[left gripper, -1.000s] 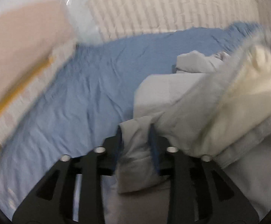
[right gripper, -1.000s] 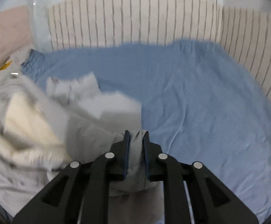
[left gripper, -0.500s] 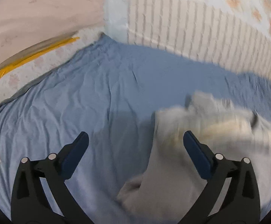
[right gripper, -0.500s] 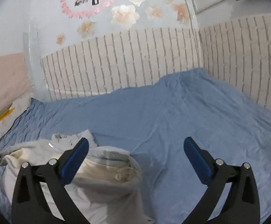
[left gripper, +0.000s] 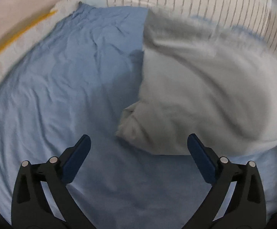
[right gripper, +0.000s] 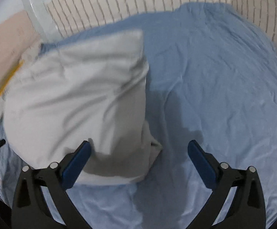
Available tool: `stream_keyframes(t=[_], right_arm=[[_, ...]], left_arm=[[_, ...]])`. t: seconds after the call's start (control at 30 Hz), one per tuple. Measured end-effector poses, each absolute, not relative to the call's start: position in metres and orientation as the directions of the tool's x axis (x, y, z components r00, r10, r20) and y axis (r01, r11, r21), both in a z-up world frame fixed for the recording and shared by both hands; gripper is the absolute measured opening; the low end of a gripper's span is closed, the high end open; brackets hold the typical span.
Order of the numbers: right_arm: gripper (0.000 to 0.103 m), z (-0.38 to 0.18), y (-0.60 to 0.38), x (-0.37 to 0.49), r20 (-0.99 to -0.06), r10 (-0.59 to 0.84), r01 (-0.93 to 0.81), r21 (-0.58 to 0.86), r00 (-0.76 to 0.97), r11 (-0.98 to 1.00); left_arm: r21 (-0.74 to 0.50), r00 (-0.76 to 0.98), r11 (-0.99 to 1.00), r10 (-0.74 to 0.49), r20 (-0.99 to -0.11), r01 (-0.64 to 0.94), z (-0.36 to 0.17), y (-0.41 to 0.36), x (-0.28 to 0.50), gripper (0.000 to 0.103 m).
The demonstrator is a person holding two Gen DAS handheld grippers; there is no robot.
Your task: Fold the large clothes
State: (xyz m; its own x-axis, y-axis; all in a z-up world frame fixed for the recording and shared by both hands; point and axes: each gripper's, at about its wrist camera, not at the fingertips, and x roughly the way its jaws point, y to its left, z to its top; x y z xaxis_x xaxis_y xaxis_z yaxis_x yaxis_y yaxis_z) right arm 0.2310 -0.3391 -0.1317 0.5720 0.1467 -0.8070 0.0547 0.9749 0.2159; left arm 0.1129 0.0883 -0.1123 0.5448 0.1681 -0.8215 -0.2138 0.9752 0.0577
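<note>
Garment point(left gripper: 205, 87) edges lie free between spread fingers point(left gripper: 77, 158) on sheet point(left gripper: 62, 85).

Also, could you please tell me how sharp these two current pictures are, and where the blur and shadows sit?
Left wrist view: the grey garment is smeared by motion blur, while the left claw stays crisp; the blue bedsheet is soft at its left edge. Right wrist view: the garment is somewhat blurred, the right claw is sharp, and a dark shadow lies on the sheet just right of the garment.
</note>
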Motion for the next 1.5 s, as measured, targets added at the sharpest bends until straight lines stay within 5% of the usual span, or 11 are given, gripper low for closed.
stream_keyframes(t=[0.2, 0.47, 0.5, 0.53, 0.63, 0.7, 0.8, 0.9, 1.17, 1.37, 1.5], right_arm=[[0.101, -0.164, -0.309, 0.222, -0.885, 0.217, -0.074, 0.205, 0.412, 0.976], [0.101, -0.192, -0.285, 0.231, -0.882, 0.142, -0.145, 0.085, 0.449, 0.986], [0.096, -0.190, -0.281, 0.232, -0.875, 0.151, -0.150, 0.091, 0.460, 0.984], [0.078, -0.191, -0.277, 0.234, -0.872, 0.175, -0.158, 0.114, 0.457, 0.981], [0.043, -0.183, -0.266, 0.234, -0.855, 0.210, -0.153, 0.154, 0.474, 0.976], [0.028, -0.174, -0.267, 0.231, -0.833, 0.241, -0.111, 0.214, 0.497, 0.970], [0.013, -0.158, -0.272, 0.225, -0.805, 0.276, -0.052, 0.293, 0.526, 0.955], [0.007, -0.124, -0.269, 0.203, -0.768, 0.265, -0.067, 0.280, 0.583, 0.958], [0.006, -0.081, -0.267, 0.116, -0.746, 0.329, -0.116, 0.324, 0.580, 0.939], [0.013, -0.061, -0.298, 0.070, -0.719, 0.472, -0.085, 0.504, 0.510, 0.859], [0.047, -0.054, -0.320, 0.057, -0.708, 0.541, -0.002, 0.606, 0.454, 0.795]], left_arm=[[0.018, 0.464, 0.961, 0.150, -0.873, -0.275, -0.167, 0.098, 0.139, 0.100], [0.307, 0.601, 0.938, 0.341, -0.723, -0.163, -0.163, 0.043, 0.157, 0.098], [0.302, 0.599, 0.940, 0.334, -0.728, -0.157, -0.162, 0.042, 0.158, 0.096], [0.279, 0.593, 0.948, 0.315, -0.741, -0.154, -0.161, 0.042, 0.160, 0.094], [0.157, 0.587, 0.980, 0.200, -0.785, -0.125, -0.158, 0.042, 0.164, 0.063], [0.111, 0.599, 0.987, 0.158, -0.785, -0.114, -0.155, 0.042, 0.174, 0.032], [0.085, 0.644, 0.989, 0.146, -0.751, -0.124, -0.136, 0.038, 0.168, 0.011], [0.067, 0.680, 0.989, 0.140, -0.720, -0.133, -0.115, 0.036, 0.153, 0.006], [0.040, 0.666, 0.993, 0.107, -0.738, -0.115, -0.091, 0.033, 0.082, 0.004], [-0.160, 0.642, 0.984, -0.071, -0.763, -0.081, -0.072, 0.042, 0.000, 0.008], [-0.246, 0.686, 0.962, -0.098, -0.721, -0.121, -0.045, 0.065, -0.018, 0.027]])
